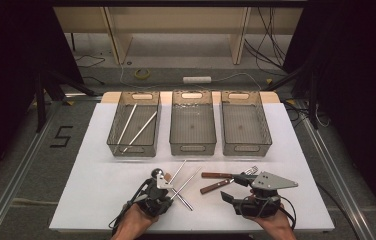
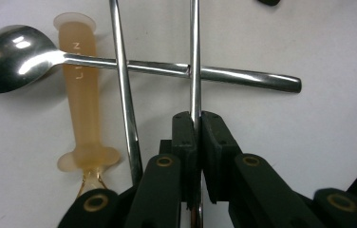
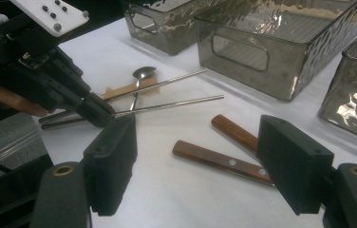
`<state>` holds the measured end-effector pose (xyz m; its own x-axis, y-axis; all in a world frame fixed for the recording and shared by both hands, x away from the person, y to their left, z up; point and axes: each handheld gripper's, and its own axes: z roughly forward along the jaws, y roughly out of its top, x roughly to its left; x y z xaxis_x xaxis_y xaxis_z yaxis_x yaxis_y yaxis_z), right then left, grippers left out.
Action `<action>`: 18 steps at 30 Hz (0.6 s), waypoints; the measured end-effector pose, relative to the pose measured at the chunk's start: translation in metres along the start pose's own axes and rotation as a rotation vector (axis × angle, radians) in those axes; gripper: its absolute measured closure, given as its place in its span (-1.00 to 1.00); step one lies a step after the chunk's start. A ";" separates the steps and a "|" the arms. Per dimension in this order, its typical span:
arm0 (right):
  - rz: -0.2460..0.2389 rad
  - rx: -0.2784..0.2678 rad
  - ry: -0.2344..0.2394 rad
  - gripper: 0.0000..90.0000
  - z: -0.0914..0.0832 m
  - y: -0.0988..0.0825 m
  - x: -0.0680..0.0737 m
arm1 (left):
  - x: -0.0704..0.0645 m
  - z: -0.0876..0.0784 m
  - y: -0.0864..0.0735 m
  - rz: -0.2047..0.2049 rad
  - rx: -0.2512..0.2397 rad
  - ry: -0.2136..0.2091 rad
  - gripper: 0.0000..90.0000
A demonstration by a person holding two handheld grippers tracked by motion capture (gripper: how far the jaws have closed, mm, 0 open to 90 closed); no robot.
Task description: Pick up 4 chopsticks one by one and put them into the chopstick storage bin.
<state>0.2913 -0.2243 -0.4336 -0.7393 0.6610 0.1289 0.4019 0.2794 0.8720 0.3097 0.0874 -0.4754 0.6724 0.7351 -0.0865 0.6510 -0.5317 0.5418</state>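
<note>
Bench (image 1: 101, 200) carries three smoked-plastic bins across the upper middle of the high view. The left bin (image 1: 134, 124) already has two metal chopsticks in it; the middle and right bins look empty.

Lower centre: left claw (image 2: 196, 124) is clamped on one metal chopstick (image 2: 195, 57), pinched near its end. Second chopstick (image 2: 125, 95) lies loose just beside it; both cross over the spoon (image 2: 20, 59) handle. Right claw (image 3: 195, 161) stands wide, holding nothing, above the two wooden-handled utensils (image 3: 221, 161) at lower right.

Judgement: sorting by type, so this stick goes to the left bin. Lift straight up first to clear the spoon handle and not drag the other stick. The grip is far off-centre, so expect droop; keep it level and lower lengthwise along the bin.

Writing: translucent amber handle (image 2: 82, 95) shows raised letters, "L" and "N" legible, rest unclear. Floor marking "5" (image 1: 62, 136) at left of high view.
</note>
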 end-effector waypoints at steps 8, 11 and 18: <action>0.000 -0.004 -0.001 -0.31 -0.001 0.000 0.000 | -0.003 -0.004 0.002 0.014 -0.028 -0.028 0.88; -0.001 -0.004 -0.002 -0.31 -0.001 0.000 0.000 | -0.001 -0.010 0.004 0.016 -0.052 -0.038 0.88; 0.001 -0.013 -0.004 -0.31 -0.002 0.000 -0.001 | 0.004 -0.028 0.008 0.021 -0.129 -0.049 0.88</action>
<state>0.2907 -0.2262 -0.4324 -0.7368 0.6640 0.1278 0.3956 0.2700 0.8778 0.3078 0.0979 -0.4478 0.7035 0.7017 -0.1130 0.5882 -0.4855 0.6468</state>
